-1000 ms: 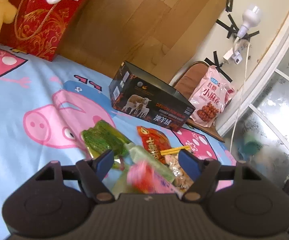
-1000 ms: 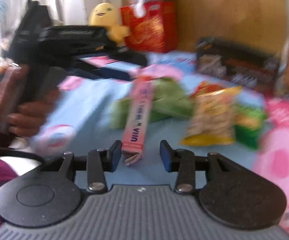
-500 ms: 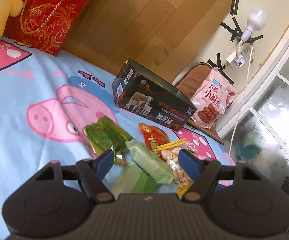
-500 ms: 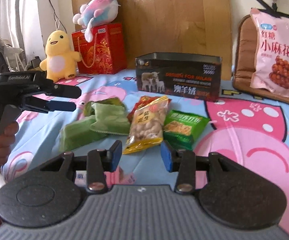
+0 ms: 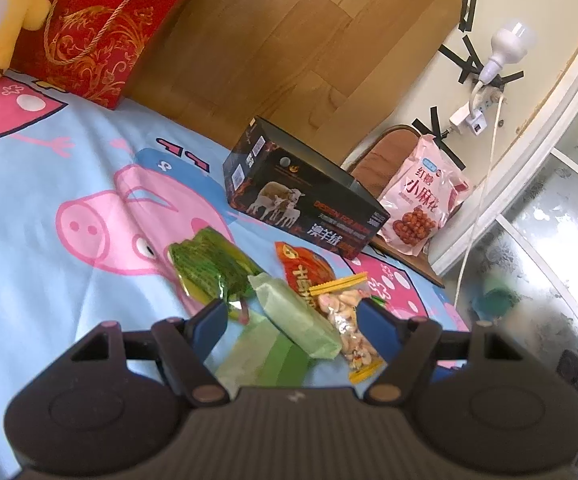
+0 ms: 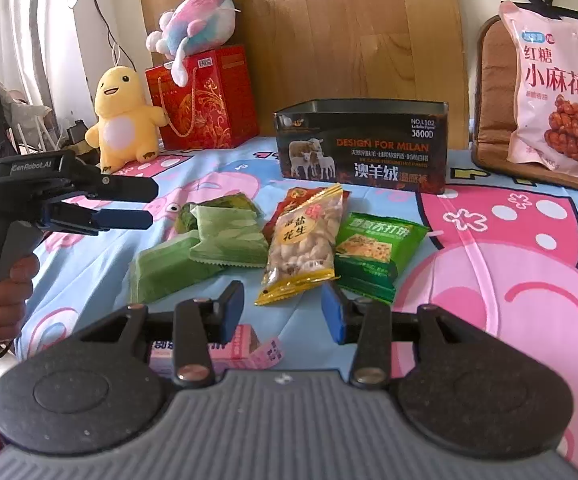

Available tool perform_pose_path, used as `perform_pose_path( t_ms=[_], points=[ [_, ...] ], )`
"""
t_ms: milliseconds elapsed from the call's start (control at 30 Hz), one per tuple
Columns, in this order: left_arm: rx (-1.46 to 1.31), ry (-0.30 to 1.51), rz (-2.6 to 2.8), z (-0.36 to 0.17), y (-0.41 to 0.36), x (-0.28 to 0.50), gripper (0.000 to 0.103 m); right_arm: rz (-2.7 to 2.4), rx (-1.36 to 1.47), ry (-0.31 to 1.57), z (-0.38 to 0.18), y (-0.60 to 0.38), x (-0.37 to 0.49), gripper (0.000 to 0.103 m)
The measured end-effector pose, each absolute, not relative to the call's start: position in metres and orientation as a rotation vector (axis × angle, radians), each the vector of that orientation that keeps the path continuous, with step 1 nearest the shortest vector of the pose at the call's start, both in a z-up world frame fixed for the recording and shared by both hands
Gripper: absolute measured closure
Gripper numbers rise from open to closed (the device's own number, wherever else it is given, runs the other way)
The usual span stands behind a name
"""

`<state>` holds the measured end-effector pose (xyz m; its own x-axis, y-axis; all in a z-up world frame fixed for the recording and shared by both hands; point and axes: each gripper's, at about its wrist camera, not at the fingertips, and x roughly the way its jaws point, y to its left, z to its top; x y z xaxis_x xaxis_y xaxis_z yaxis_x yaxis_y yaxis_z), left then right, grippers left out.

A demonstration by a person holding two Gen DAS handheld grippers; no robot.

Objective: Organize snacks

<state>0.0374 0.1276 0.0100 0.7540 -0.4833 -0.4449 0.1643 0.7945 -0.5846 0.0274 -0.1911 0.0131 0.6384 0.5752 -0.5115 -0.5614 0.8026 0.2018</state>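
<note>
Spread across the bed was a blue cartoon-pig sheet [image 6: 89, 264], with a wooden headboard [image 6: 353, 32] behind it. On the sheet lay a loose pile of snacks: a peanut bag [image 6: 303, 246], a green cracker pack [image 6: 375, 246], pale green packets [image 6: 225, 234], a red bag [image 5: 303, 266] and a dark green crinkled bag [image 5: 209, 266]. Just behind the pile stood an open dark tin box [image 6: 363, 146], apparently the place to put them, though its inside could not be seen.

A second earlier a pink stick-shaped snack hung in mid-air between the two tools, gripped by the left one. By this moment the pink snack [image 6: 245, 346] lay on the sheet right beneath the right gripper [image 6: 283, 312], whose jaws stood apart and empty above it. The left gripper [image 5: 293, 320] had pulled back; its jaws were also apart, holding nothing, hovering over the near edge of the pile.

So the pink snack seemed to have been released rather than stowed. Judging from this, no snack had visibly reached the box yet, and the sorting was at an early stage. A large pink bag [image 6: 557, 100] leaned against a brown cushion [image 6: 491, 96], apart from the pile.
</note>
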Motion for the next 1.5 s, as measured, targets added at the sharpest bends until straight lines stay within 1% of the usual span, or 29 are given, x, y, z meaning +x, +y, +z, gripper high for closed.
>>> perform_pose_path(
  t_ms=[233, 300, 367, 400, 467, 500, 567, 600, 1233, 1333, 1500],
  points=[
    [-0.551, 0.614, -0.38, 0.013, 0.128, 0.033, 0.03, 0.637, 0.06, 0.558, 0.016, -0.197, 0.028, 0.057],
    [-0.55, 0.612, -0.383, 0.014, 0.128, 0.032, 0.03, 0.627, 0.074, 0.533, 0.017, -0.199, 0.026, 0.052],
    [-0.548, 0.609, -0.387, 0.014, 0.127, 0.03, 0.03, 0.615, 0.088, 0.504, 0.017, -0.201, 0.024, 0.04],
    [-0.548, 0.608, -0.39, 0.015, 0.128, 0.029, 0.03, 0.612, 0.095, 0.493, 0.016, -0.201, 0.024, 0.037],
    [-0.546, 0.604, -0.395, 0.015, 0.128, 0.027, 0.03, 0.612, 0.115, 0.474, 0.015, -0.202, 0.022, 0.026],
    [-0.545, 0.602, -0.397, 0.015, 0.128, 0.026, 0.03, 0.616, 0.126, 0.453, 0.014, -0.203, 0.02, 0.023],
    [-0.545, 0.601, -0.4, 0.015, 0.127, 0.024, 0.03, 0.617, 0.138, 0.402, 0.013, -0.204, 0.015, 0.01],
    [-0.546, 0.602, -0.401, 0.014, 0.127, 0.023, 0.03, 0.614, 0.138, 0.382, 0.013, -0.204, 0.014, 0.008],
    [-0.545, 0.602, -0.406, 0.014, 0.126, 0.018, 0.03, 0.603, 0.128, 0.411, 0.015, -0.205, 0.018, 0.008],
    [-0.545, 0.601, -0.407, 0.014, 0.126, 0.017, 0.03, 0.604, 0.125, 0.413, 0.016, -0.204, 0.017, 0.01],
    [-0.544, 0.6, -0.412, 0.014, 0.125, 0.016, 0.03, 0.617, 0.107, 0.423, 0.016, -0.201, 0.016, 0.015]
  ],
)
